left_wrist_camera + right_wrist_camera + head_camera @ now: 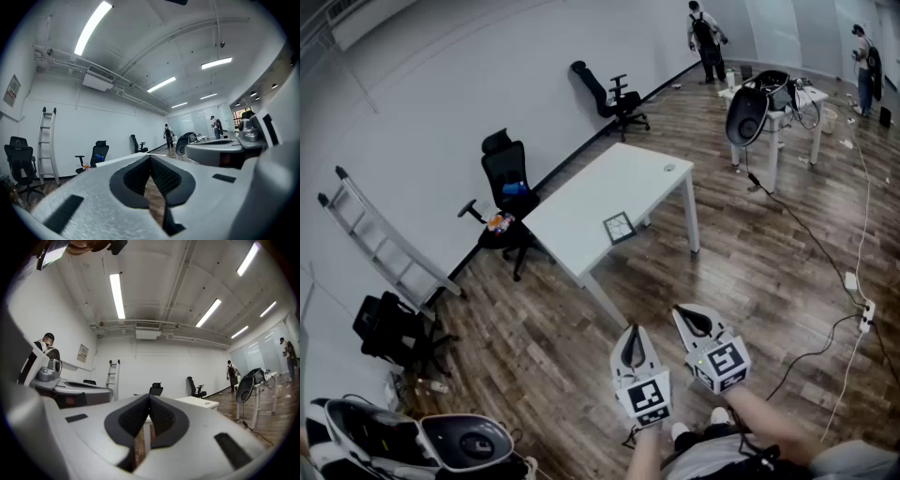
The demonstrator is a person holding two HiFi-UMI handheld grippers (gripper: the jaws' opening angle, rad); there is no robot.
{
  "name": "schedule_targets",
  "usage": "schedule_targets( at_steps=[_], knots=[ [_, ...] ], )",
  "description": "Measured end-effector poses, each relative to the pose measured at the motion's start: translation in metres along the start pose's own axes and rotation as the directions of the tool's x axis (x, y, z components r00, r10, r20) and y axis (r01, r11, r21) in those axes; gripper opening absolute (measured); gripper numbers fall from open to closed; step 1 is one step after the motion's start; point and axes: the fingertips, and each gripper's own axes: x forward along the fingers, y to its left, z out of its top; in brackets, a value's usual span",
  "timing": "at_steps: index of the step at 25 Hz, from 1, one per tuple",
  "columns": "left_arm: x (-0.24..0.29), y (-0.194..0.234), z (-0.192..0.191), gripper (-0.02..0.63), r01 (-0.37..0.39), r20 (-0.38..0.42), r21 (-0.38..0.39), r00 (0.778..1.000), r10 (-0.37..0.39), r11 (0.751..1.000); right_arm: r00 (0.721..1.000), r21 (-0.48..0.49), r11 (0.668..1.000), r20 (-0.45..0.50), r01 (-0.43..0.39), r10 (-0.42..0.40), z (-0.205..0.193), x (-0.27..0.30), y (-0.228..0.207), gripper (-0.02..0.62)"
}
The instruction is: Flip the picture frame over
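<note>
A small dark picture frame (619, 227) lies flat near the front edge of a white table (581, 202) in the head view. My left gripper (631, 336) and right gripper (686, 315) hover side by side over the wooden floor, well short of the table. Both point level and both are shut with nothing between the jaws. In the left gripper view the gripper (150, 161) has its tips meeting, and the same holds for the gripper (149, 399) in the right gripper view. The white table (199, 402) shows ahead beyond the right tips.
Black office chairs (508, 187) stand along the white wall, with a ladder (380, 246) leaning at the left. A second desk (773, 103) with gear stands at the far right, with two people (705, 33) beyond it. Cables (825, 253) run over the floor to the right.
</note>
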Motion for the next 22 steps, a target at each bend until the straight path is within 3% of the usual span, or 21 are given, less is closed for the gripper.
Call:
schedule_targets(
  at_steps=[12,22],
  knots=[
    [0.005,-0.004,0.006,0.003,0.004,0.001,0.001,1.000,-0.004,1.000,1.000,-0.001,1.000,-0.020,-0.003,0.003,0.003,0.003,-0.004,0.003],
    [0.008,-0.014,0.009,0.003,-0.027,0.010,-0.003,1.000,0.027,1.000,0.998,0.012,0.999,0.030,-0.051,0.051,0.010,-0.002,-0.009,0.005]
  ],
)
